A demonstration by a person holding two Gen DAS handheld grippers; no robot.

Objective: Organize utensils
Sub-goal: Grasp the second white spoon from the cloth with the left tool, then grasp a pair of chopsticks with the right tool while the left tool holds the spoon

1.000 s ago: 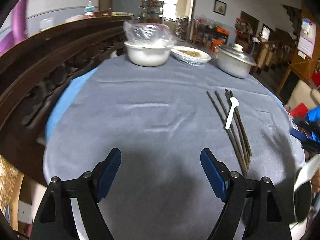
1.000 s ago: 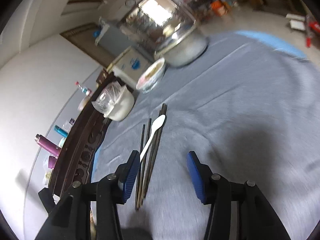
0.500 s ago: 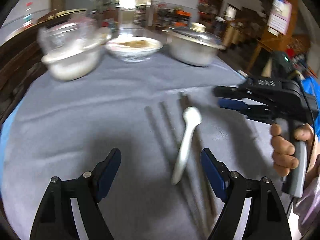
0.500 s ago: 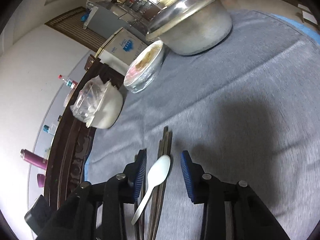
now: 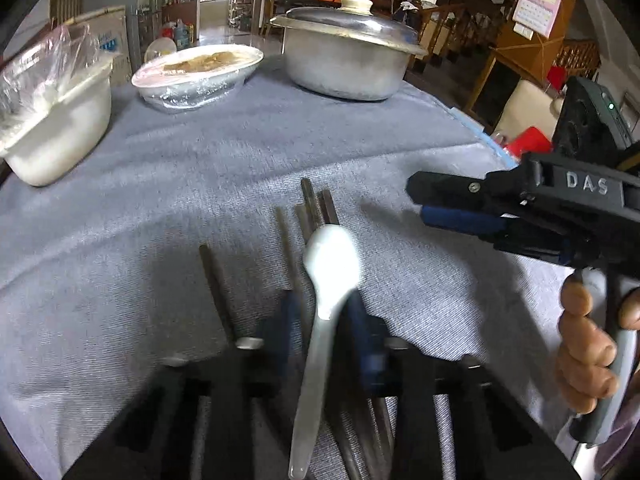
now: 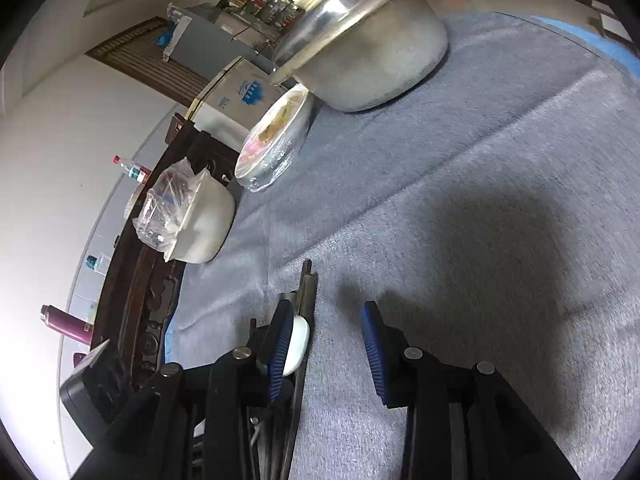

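Left tool (image 5: 320, 320) just closed on the spoon (image 5: 330, 264) handle; right tool (image 6: 324, 340) apart. The spoon could drag the chopsticks (image 5: 316, 204) at 12 o'clock.

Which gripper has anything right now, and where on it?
Left gripper, jaws just closing, pinches the white spoon at the neck below its bowl. Right gripper holds nothing.

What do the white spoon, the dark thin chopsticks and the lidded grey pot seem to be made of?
White spoon: looks like glazed ceramic or glossy plastic; bright glare on its bowl, which one is unclear.
Dark thin chopsticks: probably wood or bamboo, matte brown, no shine.
Lidded grey pot: likely aluminium; dull, chalky walls, a shinier reflective lid with a pale knob.
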